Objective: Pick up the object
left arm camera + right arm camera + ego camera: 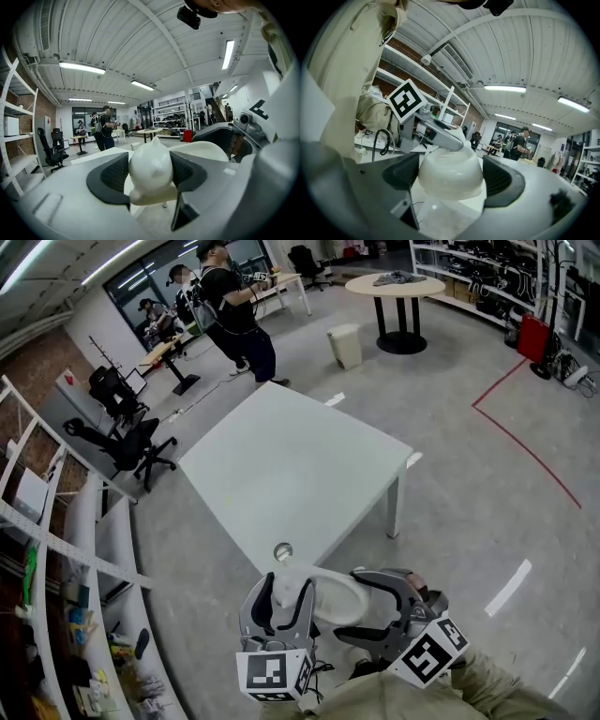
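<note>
A: Where is the white object point(330, 596) sitting right now?

B: It is hanging in the air just off the near corner of the surface point(281, 474), close to the person's body. The left claw point(286, 585) is clamping its left part and the right claw point(352, 606) is clamping its right part. In each claw view the dark pads are pressing on both flanks.

A: So which step are we looking at?

B: I am judging the pick-up as done, with the lift under way. Next, both claws are going to need to travel together at an even squeeze, since a pull apart or a twist could work the smooth shell loose.

A: Anything you are failing to make out?

B: Its shape is puzzling me. The left claw view is showing a pointed, ear-like top, while the right claw view is showing a rounded, bowl-like dome. The claws are covering its underside. A small round fitting point(283, 551) is lying on the surface near that corner, and I am not telling whether it is a hole or a cap.
</note>
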The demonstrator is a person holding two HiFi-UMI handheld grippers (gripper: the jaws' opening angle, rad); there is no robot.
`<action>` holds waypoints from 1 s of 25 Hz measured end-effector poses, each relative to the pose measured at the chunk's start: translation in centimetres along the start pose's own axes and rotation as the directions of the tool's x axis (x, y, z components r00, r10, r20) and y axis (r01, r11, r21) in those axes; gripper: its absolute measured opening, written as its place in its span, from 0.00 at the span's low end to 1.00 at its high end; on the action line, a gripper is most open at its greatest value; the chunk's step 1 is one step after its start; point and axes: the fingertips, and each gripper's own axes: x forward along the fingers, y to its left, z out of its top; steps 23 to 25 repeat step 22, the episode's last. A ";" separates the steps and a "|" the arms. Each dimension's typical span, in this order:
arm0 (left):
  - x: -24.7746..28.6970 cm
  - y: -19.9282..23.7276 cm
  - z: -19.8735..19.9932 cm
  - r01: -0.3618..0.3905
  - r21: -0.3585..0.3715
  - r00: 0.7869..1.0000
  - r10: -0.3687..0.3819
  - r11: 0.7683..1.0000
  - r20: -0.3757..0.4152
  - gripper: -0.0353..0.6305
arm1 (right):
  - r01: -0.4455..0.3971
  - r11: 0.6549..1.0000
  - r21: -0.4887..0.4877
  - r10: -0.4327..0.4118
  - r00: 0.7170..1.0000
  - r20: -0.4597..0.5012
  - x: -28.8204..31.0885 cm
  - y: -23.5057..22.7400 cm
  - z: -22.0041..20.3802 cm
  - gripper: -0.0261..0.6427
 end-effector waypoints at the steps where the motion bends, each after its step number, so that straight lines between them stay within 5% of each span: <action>1: -0.3 0.0 0.0 0.004 0.001 1.000 -0.004 1.000 0.004 0.44 | 0.004 1.000 0.000 -0.004 1.000 0.000 -0.1 0.3 0.3 0.68; 25: -3.0 3.0 0.3 0.035 -0.024 0.998 -0.034 0.999 0.047 0.44 | 0.020 1.000 -0.006 -0.020 1.000 -0.002 2.1 2.3 3.6 0.68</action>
